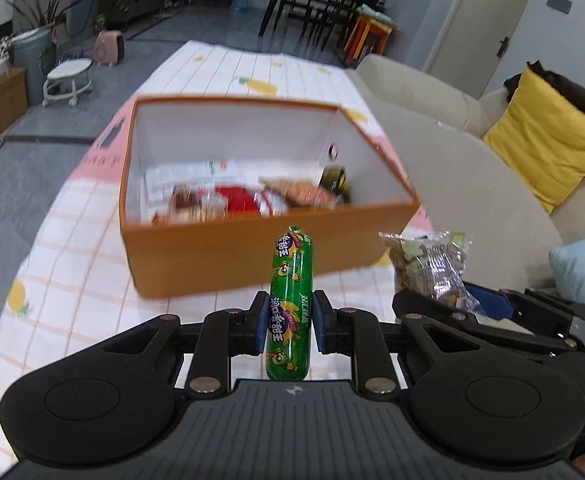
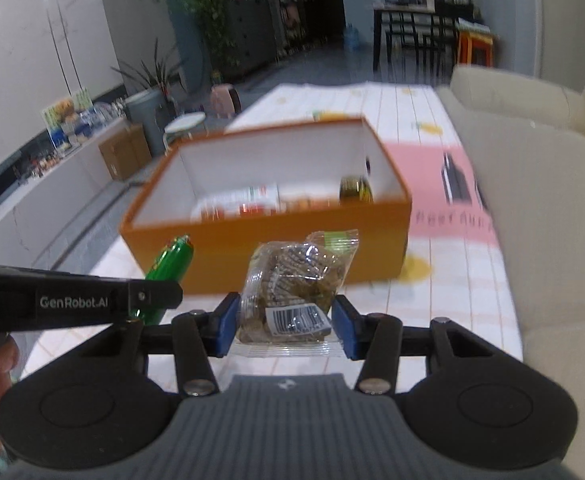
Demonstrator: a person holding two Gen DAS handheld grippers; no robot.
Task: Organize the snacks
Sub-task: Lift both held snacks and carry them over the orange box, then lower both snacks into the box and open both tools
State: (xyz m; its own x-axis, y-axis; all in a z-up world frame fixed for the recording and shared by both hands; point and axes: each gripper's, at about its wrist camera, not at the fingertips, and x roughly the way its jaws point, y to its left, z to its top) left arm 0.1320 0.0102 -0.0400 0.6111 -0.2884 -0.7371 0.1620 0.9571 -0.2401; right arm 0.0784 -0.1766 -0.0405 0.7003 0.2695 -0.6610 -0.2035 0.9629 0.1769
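Left wrist view: my left claw [image 1: 286, 322] clamps the green sausage [image 1: 290, 304] upright, clear of the bench [image 1: 72, 280], ready for the orange box [image 1: 252, 256]. Right wrist view: my right claw [image 2: 286, 326] pinches the clear snack bag [image 2: 296, 296] before that box, likely bound inside.

Stood on a grey tiled floor [image 1: 20, 184]: table under a checked cloth [image 1: 64, 280], beige sofa [image 1: 472, 184] along its right edge. Propped on the sofa, yellow cushion [image 1: 540, 136]. Left of the table, white stool [image 1: 68, 78] beside a potted plant [image 1: 32, 36] and carton [image 1: 2, 100]. Farther back, dark dining table [image 2: 416, 28].
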